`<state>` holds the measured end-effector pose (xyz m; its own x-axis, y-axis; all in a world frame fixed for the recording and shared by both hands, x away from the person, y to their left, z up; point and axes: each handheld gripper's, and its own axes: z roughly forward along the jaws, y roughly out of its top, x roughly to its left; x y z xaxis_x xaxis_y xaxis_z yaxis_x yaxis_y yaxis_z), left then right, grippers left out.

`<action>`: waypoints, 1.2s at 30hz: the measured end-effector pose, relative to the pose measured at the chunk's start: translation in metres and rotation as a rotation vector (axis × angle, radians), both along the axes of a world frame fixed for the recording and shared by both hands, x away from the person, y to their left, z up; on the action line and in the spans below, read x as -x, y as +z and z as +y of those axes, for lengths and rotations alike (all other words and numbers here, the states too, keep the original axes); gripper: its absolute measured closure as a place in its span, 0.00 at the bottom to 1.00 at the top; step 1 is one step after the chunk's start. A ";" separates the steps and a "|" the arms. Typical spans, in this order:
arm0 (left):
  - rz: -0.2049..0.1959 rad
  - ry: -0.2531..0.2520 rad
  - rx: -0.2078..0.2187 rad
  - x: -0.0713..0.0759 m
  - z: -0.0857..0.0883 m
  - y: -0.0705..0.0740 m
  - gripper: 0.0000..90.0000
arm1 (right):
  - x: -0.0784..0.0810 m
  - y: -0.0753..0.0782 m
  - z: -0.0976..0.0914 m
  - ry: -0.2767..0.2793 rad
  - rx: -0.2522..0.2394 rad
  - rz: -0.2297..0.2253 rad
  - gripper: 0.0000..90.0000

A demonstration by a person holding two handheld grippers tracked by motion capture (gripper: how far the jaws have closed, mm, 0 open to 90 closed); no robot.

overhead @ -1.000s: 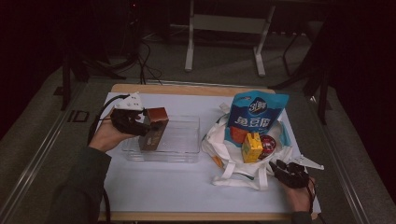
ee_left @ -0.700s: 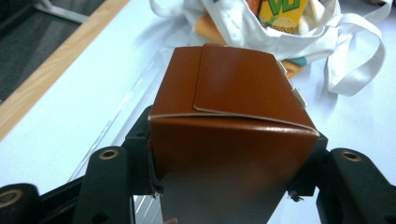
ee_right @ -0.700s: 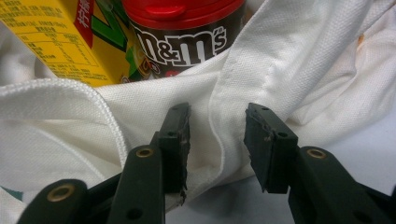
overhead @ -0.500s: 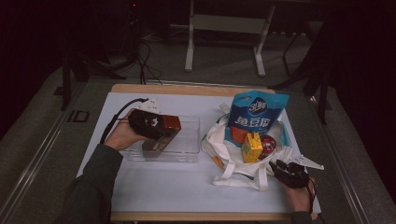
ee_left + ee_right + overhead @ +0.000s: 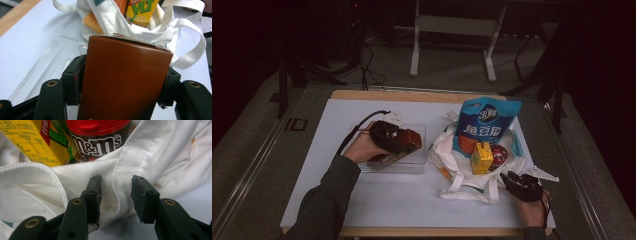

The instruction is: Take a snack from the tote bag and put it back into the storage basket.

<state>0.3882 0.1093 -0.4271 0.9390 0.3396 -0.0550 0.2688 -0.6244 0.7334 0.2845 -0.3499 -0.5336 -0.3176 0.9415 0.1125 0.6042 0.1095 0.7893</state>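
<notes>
My left gripper [image 5: 404, 144] holds a brown carton [image 5: 411, 140] tilted low over a clear plastic tray [image 5: 418, 163]. In the left gripper view the carton [image 5: 125, 82] spans the gap and touches both pads. The jaws have just been opening slightly with the carton still between them. My right gripper [image 5: 513, 180] rests at the near right corner of a white tote bag [image 5: 452, 150]. Its jaws stand apart astride a seam of the bag's cloth [image 5: 150, 152], and I see no pinch on it.
The tote bag holds a blue snack pouch [image 5: 484, 127], a yellow juice box [image 5: 482, 157] and a red-lidded M&M's tub [image 5: 498, 156]. The bag's handles [image 5: 190, 55] lie just beyond the tray. A white sheet [image 5: 412, 200] covers the table.
The left hand has carried the brown carton rightward and down, from the tray's left end to low over its middle. The right hand and the bag have stayed put.
</notes>
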 end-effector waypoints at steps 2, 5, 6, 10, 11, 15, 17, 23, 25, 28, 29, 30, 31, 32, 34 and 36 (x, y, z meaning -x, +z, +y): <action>0.029 -0.005 -0.007 -0.001 -0.003 -0.006 0.40 | 0.000 0.000 0.000 0.000 0.000 -0.001 0.66; 0.044 -0.008 -0.014 -0.002 -0.005 -0.010 0.39 | 0.000 0.000 0.000 0.000 0.000 0.000 0.66; 0.053 -0.011 -0.019 -0.002 -0.007 -0.013 0.39 | 0.000 0.000 0.000 0.000 0.000 0.000 0.66; 0.065 -0.021 -0.043 -0.001 -0.010 -0.017 0.37 | 0.000 0.000 0.000 0.000 -0.001 0.000 0.66; 0.069 -0.024 -0.061 0.000 -0.013 -0.019 0.37 | 0.000 0.000 0.000 0.000 -0.001 0.000 0.66; 0.074 -0.030 -0.074 0.000 -0.015 -0.022 0.36 | 0.000 0.000 0.000 0.000 -0.001 0.000 0.66; 0.081 -0.032 -0.080 0.001 -0.016 -0.023 0.36 | 0.000 0.000 0.000 0.000 -0.001 0.000 0.66; 0.089 -0.018 -0.084 0.002 -0.011 -0.024 0.35 | 0.000 0.000 0.000 0.001 -0.003 0.000 0.66; 0.092 -0.015 -0.081 0.003 -0.010 -0.024 0.35 | 0.000 0.000 0.000 0.001 -0.003 0.000 0.66; 0.084 -0.020 -0.083 0.004 -0.010 -0.024 0.34 | 0.000 0.000 0.000 0.001 -0.003 0.000 0.66; 0.084 -0.020 -0.083 0.004 -0.010 -0.024 0.34 | 0.000 0.000 0.000 0.001 -0.002 0.000 0.66; 0.084 -0.020 -0.077 0.004 -0.010 -0.024 0.34 | 0.000 0.000 0.000 0.001 -0.002 0.000 0.66; 0.085 -0.020 -0.074 0.005 -0.010 -0.024 0.34 | 0.000 0.000 0.000 0.001 -0.002 0.000 0.66; 0.084 -0.020 -0.073 0.005 -0.011 -0.025 0.33 | 0.000 0.000 0.000 0.001 -0.003 0.000 0.66; 0.083 -0.027 -0.078 0.005 -0.012 -0.025 0.33 | 0.000 0.000 0.000 0.001 -0.003 0.000 0.66; 0.081 -0.027 -0.076 0.006 -0.013 -0.025 0.33 | 0.000 0.000 0.000 0.001 -0.003 0.000 0.66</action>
<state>0.3826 0.0966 -0.4518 0.9413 0.3205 -0.1059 0.3076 -0.6853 0.6601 0.2846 -0.3502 -0.5336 -0.3186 0.9408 0.1155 0.6039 0.1076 0.7898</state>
